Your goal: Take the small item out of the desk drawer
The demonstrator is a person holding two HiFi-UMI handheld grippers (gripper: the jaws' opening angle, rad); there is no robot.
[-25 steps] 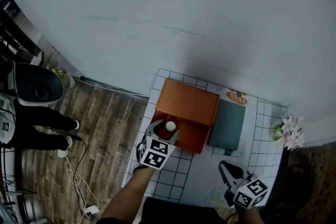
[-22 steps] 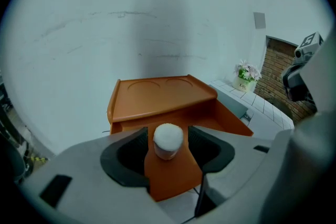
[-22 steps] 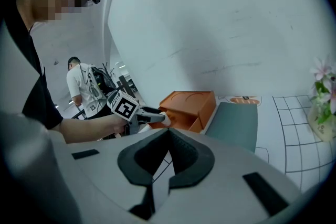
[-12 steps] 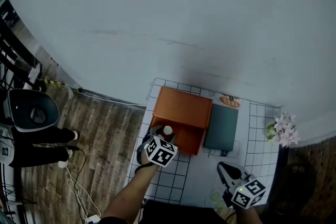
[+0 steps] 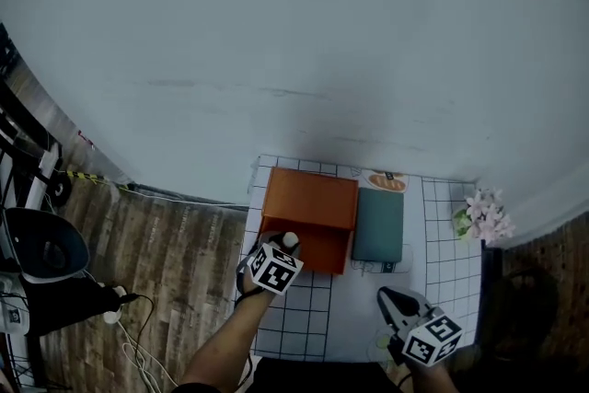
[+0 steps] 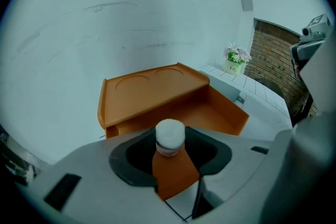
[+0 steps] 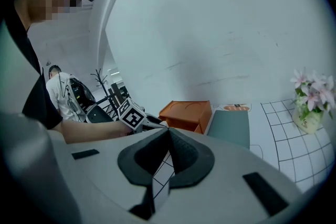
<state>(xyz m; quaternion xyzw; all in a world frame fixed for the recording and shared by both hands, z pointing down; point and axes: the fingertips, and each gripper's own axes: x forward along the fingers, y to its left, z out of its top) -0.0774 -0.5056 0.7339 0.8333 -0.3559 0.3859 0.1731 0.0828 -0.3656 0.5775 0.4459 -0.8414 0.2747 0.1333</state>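
The drawer [image 5: 320,246] of the orange box [image 5: 311,196] is already pulled open. The small item [image 6: 170,136], white-topped, stands at the drawer's 7 o'clock corner, between the jaws of the left gripper [image 6: 169,153]. Those jaws have just been closing and now appear to press on both its sides. It does not look lifted clear yet, so raising it out and setting it on the table [image 5: 304,327] seems to remain. The right gripper [image 7: 168,132] hangs at 5 o'clock, clenched and empty.

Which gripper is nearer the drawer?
Left. The left gripper is at the drawer's open front, fingers just closing on a white-capped item; the right gripper hangs apart, over the table's near edge.
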